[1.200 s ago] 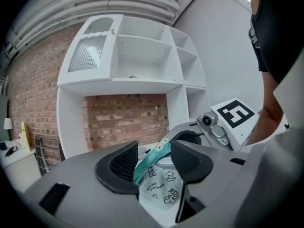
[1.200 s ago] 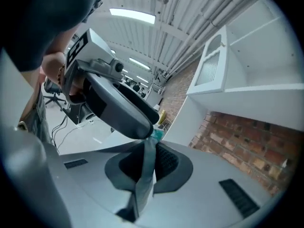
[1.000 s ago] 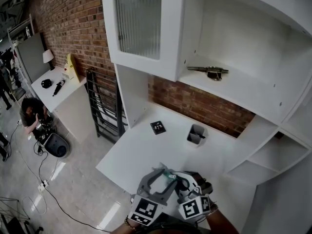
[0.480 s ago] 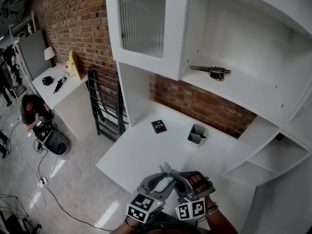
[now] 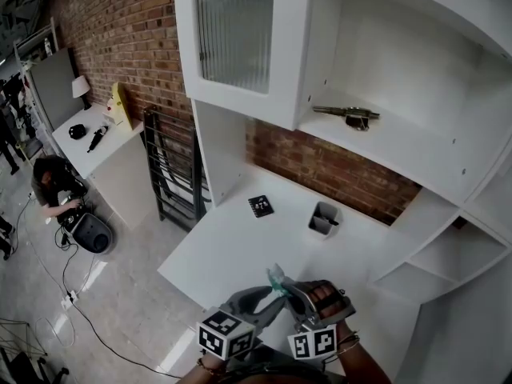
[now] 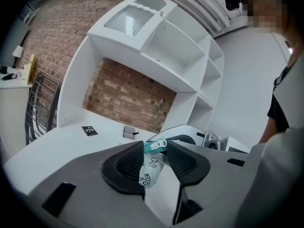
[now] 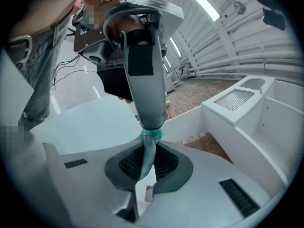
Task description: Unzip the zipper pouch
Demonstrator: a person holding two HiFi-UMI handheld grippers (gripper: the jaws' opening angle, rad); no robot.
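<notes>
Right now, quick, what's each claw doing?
Left claw: has just been closing, now gripping the zipper pouch.
Right claw: shut on the zipper pouch.

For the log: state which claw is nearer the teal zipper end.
Left. The left claw, jaws just closing, pinches the teal zipper end; right claw clamps the pouch fabric beside it.

- A red brick wall (image 5: 120, 30) runs behind the furniture and shows again under the upper cabinet
- A white shelving unit (image 5: 400, 62) with open compartments stands against it; its cabinet door (image 5: 232, 34) has ribbed glass
- A white desktop (image 5: 232, 250) lies below the shelves
- A black metal rack (image 5: 172, 174) stands beside the unit
- A white side table (image 5: 80, 157) carries a small lamp (image 5: 80, 90)
- The glossy grey floor (image 5: 120, 294) reflects light, with cables (image 5: 70, 301) trailing across it
</notes>
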